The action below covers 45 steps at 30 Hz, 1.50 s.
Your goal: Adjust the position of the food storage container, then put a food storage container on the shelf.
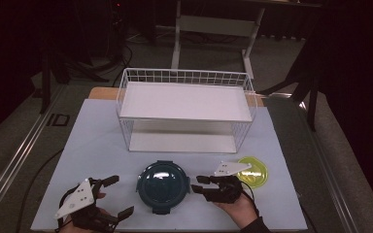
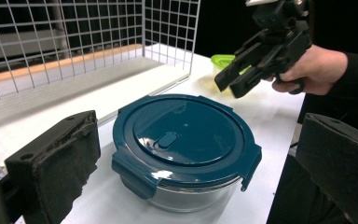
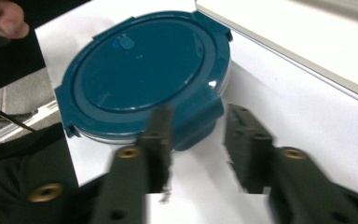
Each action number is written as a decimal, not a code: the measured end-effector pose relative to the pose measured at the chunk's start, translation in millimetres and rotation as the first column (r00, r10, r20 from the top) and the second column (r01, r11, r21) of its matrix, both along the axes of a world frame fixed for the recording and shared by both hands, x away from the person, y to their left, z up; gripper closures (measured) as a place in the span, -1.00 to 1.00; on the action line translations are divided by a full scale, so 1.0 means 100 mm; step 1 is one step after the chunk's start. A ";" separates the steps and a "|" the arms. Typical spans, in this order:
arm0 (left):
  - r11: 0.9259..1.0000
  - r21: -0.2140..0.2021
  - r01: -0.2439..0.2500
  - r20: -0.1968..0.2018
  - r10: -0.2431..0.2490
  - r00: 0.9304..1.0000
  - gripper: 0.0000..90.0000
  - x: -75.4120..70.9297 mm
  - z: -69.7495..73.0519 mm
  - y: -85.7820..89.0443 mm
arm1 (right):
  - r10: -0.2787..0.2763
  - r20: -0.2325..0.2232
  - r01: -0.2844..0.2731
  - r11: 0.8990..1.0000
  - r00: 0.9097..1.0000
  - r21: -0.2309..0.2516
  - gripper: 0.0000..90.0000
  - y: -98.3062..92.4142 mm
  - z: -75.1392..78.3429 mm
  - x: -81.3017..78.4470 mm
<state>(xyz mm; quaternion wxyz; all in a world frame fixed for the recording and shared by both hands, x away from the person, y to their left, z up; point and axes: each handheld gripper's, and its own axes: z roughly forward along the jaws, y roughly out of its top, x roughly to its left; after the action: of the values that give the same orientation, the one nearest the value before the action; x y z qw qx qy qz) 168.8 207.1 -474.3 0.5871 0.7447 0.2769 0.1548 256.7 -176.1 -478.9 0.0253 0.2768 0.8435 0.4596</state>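
The right hand-held gripper (image 1: 200,184) is open and empty, just beside the round glass container (image 1: 163,187). Its left hand-held gripper (image 1: 117,196) twin too. A bump could slide the dish.

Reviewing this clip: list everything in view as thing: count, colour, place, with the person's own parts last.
Table: one, white top, centre of the high view.
Wire rack: one, white, two shelves, far half of the table.
Round container: one, clear body with a dark teal clip lid, near edge, between the two grippers.
Small container: one, yellow-green lid, right of the round container, partly behind the right gripper.
Frame with legs: one, white, on the floor beyond the table.
Left gripper: one, black, fingers spread wide, left of the round container.
Right gripper: one, black, fingers apart, aimed at the round container's right side.
Hands: two, one holding each gripper, bottom edge.
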 end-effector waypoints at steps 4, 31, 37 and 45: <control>1.000 0.005 -0.011 -0.021 0.011 1.000 -1.00 0.03 0.07 -0.01 | -0.027 0.021 0.027 1.000 0.999 0.014 -0.55 0.01 0.04 -0.04; 0.994 -0.085 -0.069 -0.431 0.026 0.902 -1.00 0.58 0.10 0.06 | -0.153 -0.073 0.165 0.965 0.985 0.204 -0.70 -0.17 0.28 -0.04; 0.993 -0.083 -0.081 -0.510 0.028 0.860 -1.00 0.64 0.02 0.05 | -0.170 -0.120 0.190 0.964 0.978 0.188 -0.73 -0.12 0.24 -0.02; 0.987 -0.105 -0.121 -0.648 0.025 0.761 -0.99 0.76 -0.19 0.06 | -0.165 -0.264 0.214 0.963 0.950 0.167 -0.69 -0.02 0.10 0.05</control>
<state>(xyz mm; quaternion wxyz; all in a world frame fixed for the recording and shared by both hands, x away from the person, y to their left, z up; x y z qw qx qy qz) 245.1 212.7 -493.2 0.5006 0.6981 0.5006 -0.1075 262.0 -178.3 -468.5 -0.0629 0.4131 0.7607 0.4967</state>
